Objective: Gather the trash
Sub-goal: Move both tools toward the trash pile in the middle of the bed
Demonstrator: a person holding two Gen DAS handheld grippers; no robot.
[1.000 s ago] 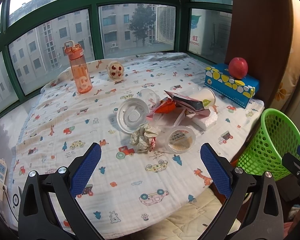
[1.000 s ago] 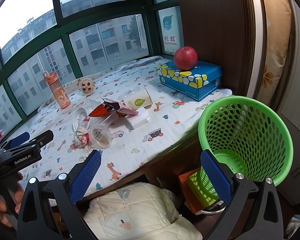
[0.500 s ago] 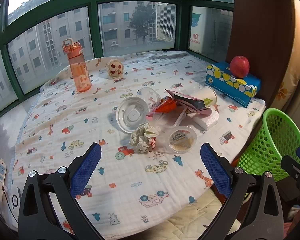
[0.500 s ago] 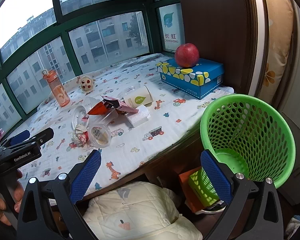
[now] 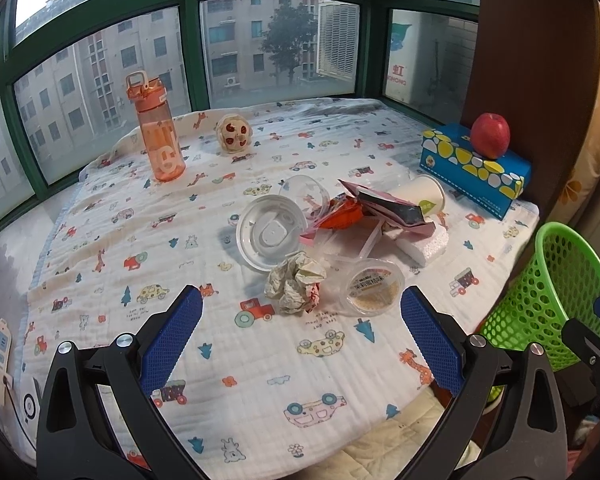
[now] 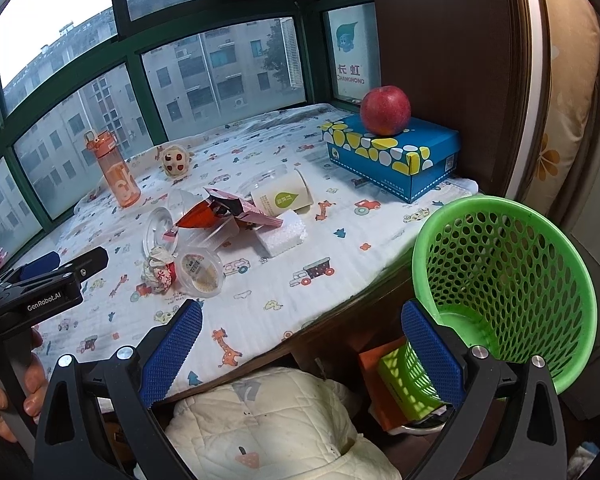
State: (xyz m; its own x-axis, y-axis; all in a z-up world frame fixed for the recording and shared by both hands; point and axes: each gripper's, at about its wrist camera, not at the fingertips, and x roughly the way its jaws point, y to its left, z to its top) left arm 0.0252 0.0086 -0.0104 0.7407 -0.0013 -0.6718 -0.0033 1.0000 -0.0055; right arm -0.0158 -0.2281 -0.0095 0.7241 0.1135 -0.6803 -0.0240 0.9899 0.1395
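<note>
Grippers hover empty before a heap of trash on a cloth-covered window ledge.

Left gripper (image 5: 300,326) has its jaws spread wide with nothing between them, just short of a crumpled paper ball (image 5: 296,287) and a small lidded plastic cup (image 5: 372,288). Right gripper (image 6: 302,338), jaws also spread and empty, hangs over the ledge's near edge beside a green basket (image 6: 540,240) standing off the ledge's right end. Farther in the heap lie a round clear lid (image 5: 270,237), torn red wrappers (image 5: 364,210), a white foam block (image 5: 424,244) and a tipped paper cup (image 5: 426,198). Toward the far edge stand an orange bottle (image 5: 158,136) and, at the right, a blue box (image 5: 474,166) carrying an apple (image 5: 490,135).
</note>
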